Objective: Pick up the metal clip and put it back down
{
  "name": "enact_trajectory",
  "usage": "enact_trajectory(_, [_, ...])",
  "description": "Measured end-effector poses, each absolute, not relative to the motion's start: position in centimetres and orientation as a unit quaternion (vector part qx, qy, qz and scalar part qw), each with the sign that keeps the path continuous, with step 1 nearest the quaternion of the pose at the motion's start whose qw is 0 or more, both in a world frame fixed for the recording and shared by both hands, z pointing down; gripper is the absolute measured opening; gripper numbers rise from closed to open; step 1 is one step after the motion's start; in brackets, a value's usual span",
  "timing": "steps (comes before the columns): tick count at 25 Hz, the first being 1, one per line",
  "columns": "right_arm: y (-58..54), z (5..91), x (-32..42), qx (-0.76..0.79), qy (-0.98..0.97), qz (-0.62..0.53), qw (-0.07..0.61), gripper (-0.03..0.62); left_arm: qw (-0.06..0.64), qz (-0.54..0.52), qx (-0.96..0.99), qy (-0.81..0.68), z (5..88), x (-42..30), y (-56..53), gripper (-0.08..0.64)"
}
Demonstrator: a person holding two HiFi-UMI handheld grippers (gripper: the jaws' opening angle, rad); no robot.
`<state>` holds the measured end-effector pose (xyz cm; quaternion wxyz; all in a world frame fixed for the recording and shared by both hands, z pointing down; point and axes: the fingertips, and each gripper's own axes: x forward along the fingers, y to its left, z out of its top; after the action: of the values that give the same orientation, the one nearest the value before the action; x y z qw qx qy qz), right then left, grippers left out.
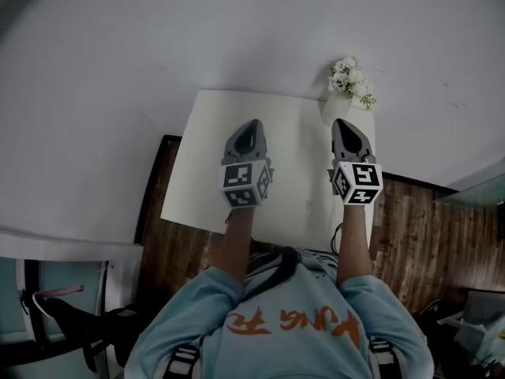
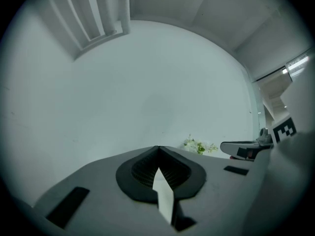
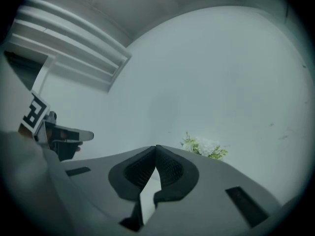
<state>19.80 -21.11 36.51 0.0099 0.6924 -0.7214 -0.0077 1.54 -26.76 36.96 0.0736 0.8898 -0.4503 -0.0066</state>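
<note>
No metal clip shows in any view. My left gripper [image 1: 251,123] hangs over the middle of the white table [image 1: 201,160], jaws pressed together with nothing between them. In the left gripper view the left gripper [image 2: 158,147] has its tips meeting in front of a bare pale wall. My right gripper [image 1: 345,122] is held level with it near the table's right side, also shut and empty. The right gripper [image 3: 156,146] shows its tips touching in the right gripper view. Each gripper appears at the edge of the other's view.
A small bunch of white flowers [image 1: 352,81] in a pale vase stands at the table's far right corner, just beyond the right gripper; these flowers [image 3: 204,146] show past its tips. Dark wooden floor [image 1: 410,227] lies around the table, with a wall behind it.
</note>
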Motion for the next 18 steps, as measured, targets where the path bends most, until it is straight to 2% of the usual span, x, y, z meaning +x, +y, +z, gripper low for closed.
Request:
enact_trajectory(5, [-21.2, 37.5, 18.2, 0.682, -0.730, -0.012, 0.036, 0.011, 0.069, -0.004, 0.881, -0.468, 37.0, -0.3, -26.4, 0.020])
enact_trajectory(18, [-20.3, 36.4, 19.3, 0.691, -0.722, -0.024, 0.022, 0.011, 0.047, 0.012, 0.896, -0.442, 36.9, 1.9, -25.3, 0.020])
